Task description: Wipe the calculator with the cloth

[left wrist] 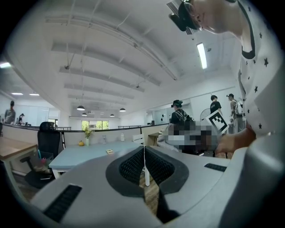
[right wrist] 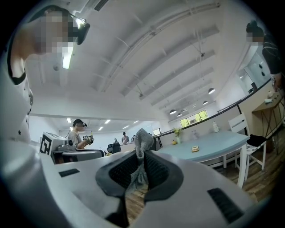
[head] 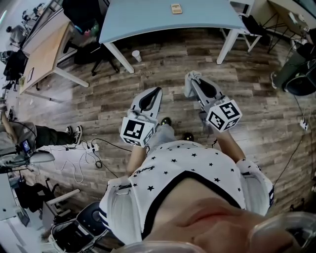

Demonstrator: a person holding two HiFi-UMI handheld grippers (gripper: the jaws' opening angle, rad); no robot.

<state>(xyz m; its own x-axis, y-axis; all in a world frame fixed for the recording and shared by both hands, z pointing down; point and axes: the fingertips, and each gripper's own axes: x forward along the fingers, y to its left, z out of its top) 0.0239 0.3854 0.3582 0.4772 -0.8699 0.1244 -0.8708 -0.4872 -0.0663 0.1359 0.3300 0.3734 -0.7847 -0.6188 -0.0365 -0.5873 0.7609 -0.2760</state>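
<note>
The calculator (head: 176,8) lies small and tan on the light blue table (head: 148,22), far ahead of both grippers. It also shows on that table in the left gripper view (left wrist: 109,152) and the right gripper view (right wrist: 194,149). My right gripper (head: 192,77) is held at waist height over the wooden floor. It is shut on a grey cloth (right wrist: 141,144) that pokes up between its jaws. My left gripper (head: 157,91) hangs beside it. In its own view the left gripper (left wrist: 144,153) is shut, jaws pressed together with nothing between them.
A paper cup (head: 136,56) stands on the floor by a table leg. A wooden desk (head: 44,49) and a black office chair (head: 94,29) are at the left, and a white chair (head: 242,29) at the right. Cables and a power strip (head: 84,148) lie on the floor. Other people stand around.
</note>
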